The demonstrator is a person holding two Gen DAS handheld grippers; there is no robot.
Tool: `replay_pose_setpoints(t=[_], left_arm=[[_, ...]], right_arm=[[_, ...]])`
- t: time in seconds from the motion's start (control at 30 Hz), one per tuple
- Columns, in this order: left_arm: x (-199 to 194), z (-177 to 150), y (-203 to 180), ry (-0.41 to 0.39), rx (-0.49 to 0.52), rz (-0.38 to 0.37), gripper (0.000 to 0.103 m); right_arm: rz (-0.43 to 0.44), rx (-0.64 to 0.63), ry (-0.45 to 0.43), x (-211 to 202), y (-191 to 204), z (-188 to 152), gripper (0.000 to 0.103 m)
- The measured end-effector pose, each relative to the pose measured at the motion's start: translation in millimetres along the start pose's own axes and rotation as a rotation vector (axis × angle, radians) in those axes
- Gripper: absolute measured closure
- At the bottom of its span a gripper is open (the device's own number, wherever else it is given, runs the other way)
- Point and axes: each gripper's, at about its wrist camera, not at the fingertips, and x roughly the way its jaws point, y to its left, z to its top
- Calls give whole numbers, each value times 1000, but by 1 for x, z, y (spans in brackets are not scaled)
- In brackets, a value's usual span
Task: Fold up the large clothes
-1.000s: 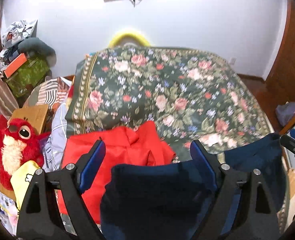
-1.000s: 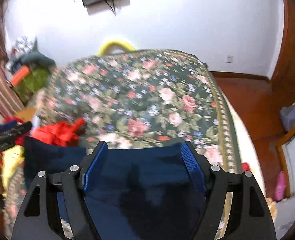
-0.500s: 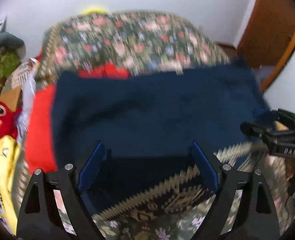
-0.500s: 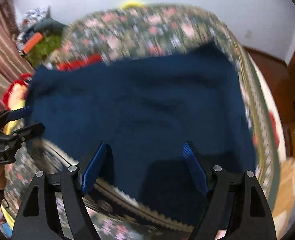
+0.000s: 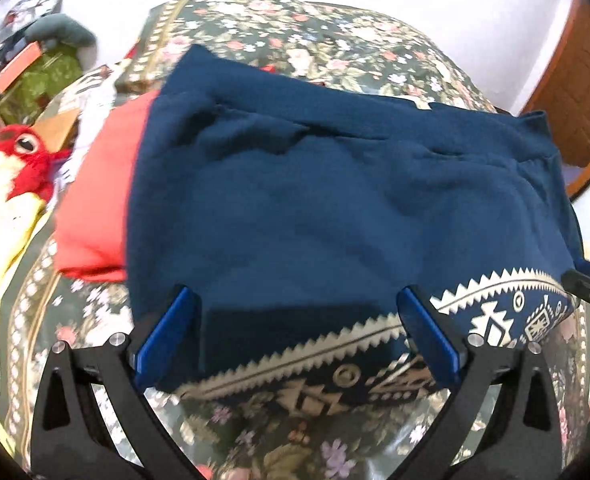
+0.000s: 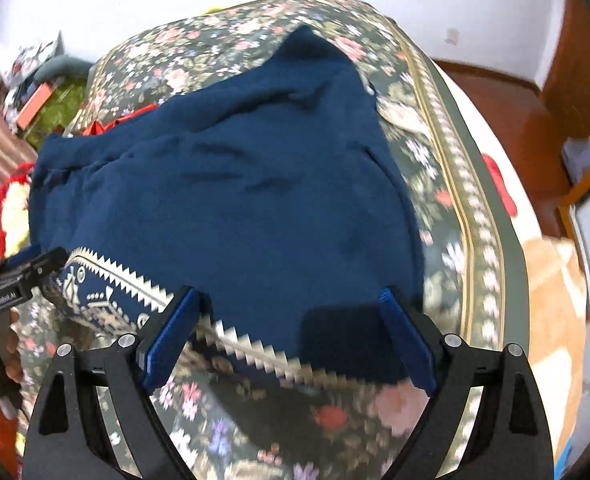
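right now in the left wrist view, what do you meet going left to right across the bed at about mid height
red plush toy → red garment → navy garment → tip of the right gripper at the picture's right edge

The bed (image 5: 335, 40) lies bare beyond the blue garment (image 5: 335, 200). A red cloth (image 5: 99, 200) and plush toy (image 5: 15, 168) crowd its left edge.
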Motion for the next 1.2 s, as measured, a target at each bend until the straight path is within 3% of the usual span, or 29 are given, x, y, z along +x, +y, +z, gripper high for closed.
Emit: replay_pose_setpoints(t=[0.2, 0.4, 0.47, 0.57, 0.6, 0.8, 0.9, 1.07, 1.2], left_arm=[[-29, -9, 15, -27, -16, 10, 0], [-60, -21, 37, -58, -65, -67, 0], [-64, -26, 48, -62, -122, -125, 0], [-58, -39, 69, -33, -242, -281, 0], [-51, -46, 78, -15, -304, -356, 0], [-2, -72, 102, 119, -523, -612, 2], [19, -78, 106, 150, -618, -728, 3], [40, -70, 102, 142, -617, -749, 3], [47, -59, 90, 82, -567, -719, 3]], right_arm=[[1, 61, 9, -24, -5, -13, 13], [-5, 44, -46, -52, 4, -17, 13], [-5, 36, -68, -60, 10, -17, 13], [2, 27, -85, -64, 18, -17, 13], [5, 25, -87, -64, 20, -17, 13], [15, 34, -66, -51, 32, -19, 13], [16, 38, -48, -41, 40, -19, 13], [14, 44, -31, -28, 51, -16, 13], [-2, 45, -20, -17, 59, -12, 13]])
